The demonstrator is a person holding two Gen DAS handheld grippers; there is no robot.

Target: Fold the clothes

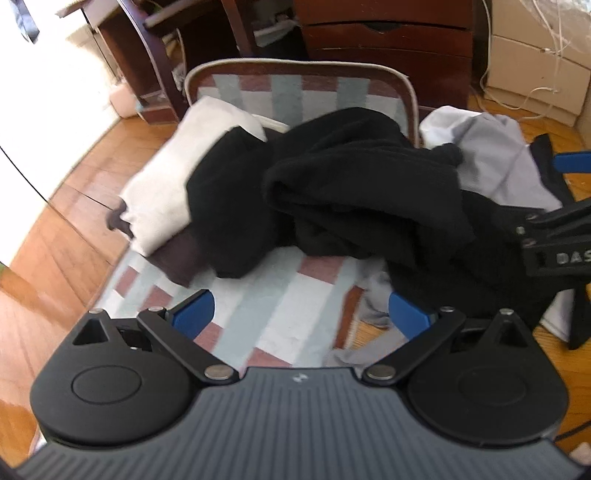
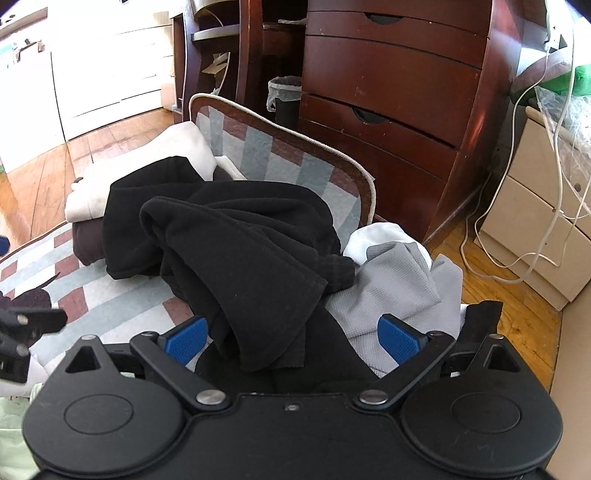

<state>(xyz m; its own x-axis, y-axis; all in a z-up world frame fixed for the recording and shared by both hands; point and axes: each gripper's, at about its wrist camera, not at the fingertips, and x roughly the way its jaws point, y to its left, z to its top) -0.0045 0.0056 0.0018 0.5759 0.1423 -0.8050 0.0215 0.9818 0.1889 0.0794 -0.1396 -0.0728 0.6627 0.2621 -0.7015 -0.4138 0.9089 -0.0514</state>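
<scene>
Ahead, the black garment lies crumpled between the right tool's spread, empty jaws.

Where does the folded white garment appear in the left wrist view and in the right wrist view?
Left wrist view: the folded white garment lies left of centre, beside the black garment.
Right wrist view: it sits at upper left, behind the black garment.
Shared landmark: the checked mat's raised back edge, directly behind it in both.

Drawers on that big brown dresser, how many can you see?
3 in the right wrist view: top drawer, middle drawer, bottom drawer, stacked on the wooden dresser behind the mat. Clothes may hide more lower down.
</scene>
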